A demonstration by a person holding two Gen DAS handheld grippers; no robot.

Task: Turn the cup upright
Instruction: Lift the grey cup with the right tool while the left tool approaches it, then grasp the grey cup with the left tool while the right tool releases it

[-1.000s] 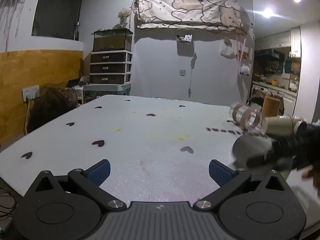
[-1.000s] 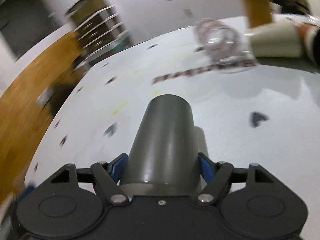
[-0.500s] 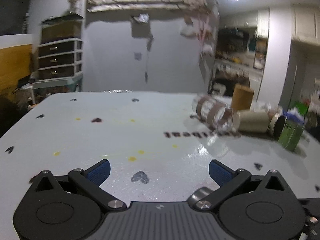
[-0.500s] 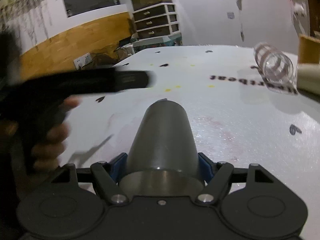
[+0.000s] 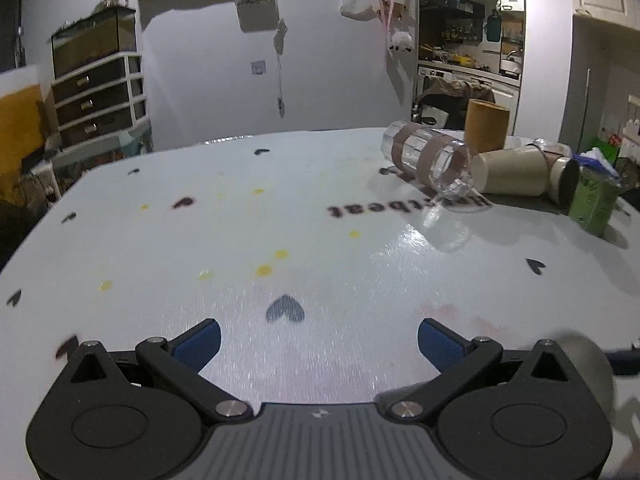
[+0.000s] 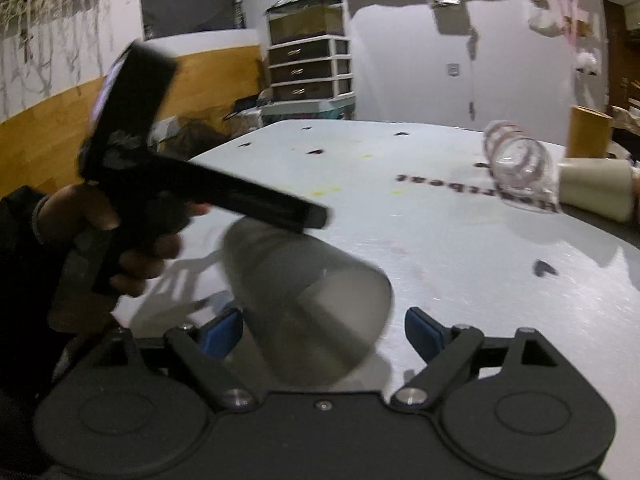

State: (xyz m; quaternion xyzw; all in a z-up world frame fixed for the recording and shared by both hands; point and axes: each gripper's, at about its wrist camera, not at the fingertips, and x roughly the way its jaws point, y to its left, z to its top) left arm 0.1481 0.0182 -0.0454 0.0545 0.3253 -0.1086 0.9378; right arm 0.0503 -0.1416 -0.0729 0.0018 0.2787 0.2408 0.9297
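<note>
A: What's closest to the right gripper (image 6: 323,330)?

B: The grey cup (image 6: 308,304), blurred and tilted, mouth toward the camera and low at 5 o'clock, base up at 10 o'clock. It sits between the blue pads (image 6: 420,326), but the jaws stand wide and the right pad is clear of it. Whether the left pad touches it, I cannot tell. Nothing shows inside it.

A: Anything in the way?

B: At 9 o'clock, the person's hand (image 6: 120,248) holds the black handle of the left gripper, whose bar crosses just over the cup's base.

A: And the left gripper (image 5: 319,342) itself?

B: Jaws spread wide, nothing between them, only the white table (image 5: 200,240) with its black hearts and yellow spots. A grey blur of the cup (image 5: 588,364) shows at 4 o'clock, beside the gripper body.

A: Farther out?

B: At 2 o'clock a clear glass (image 5: 428,158) with brown bands lies on its side, mouth toward the camera, seemingly empty. Its rim touches a beige paper cup (image 5: 514,172), also lying down. Next to that, a dark-lidded jar (image 5: 564,180) and a green carton (image 5: 592,204). Behind them a brown cardboard tube (image 5: 486,124) stands upright.

A: Beyond the table?

B: At 10 o'clock, a drawer unit (image 5: 100,100) with a glass tank (image 5: 94,44) on top.
</note>
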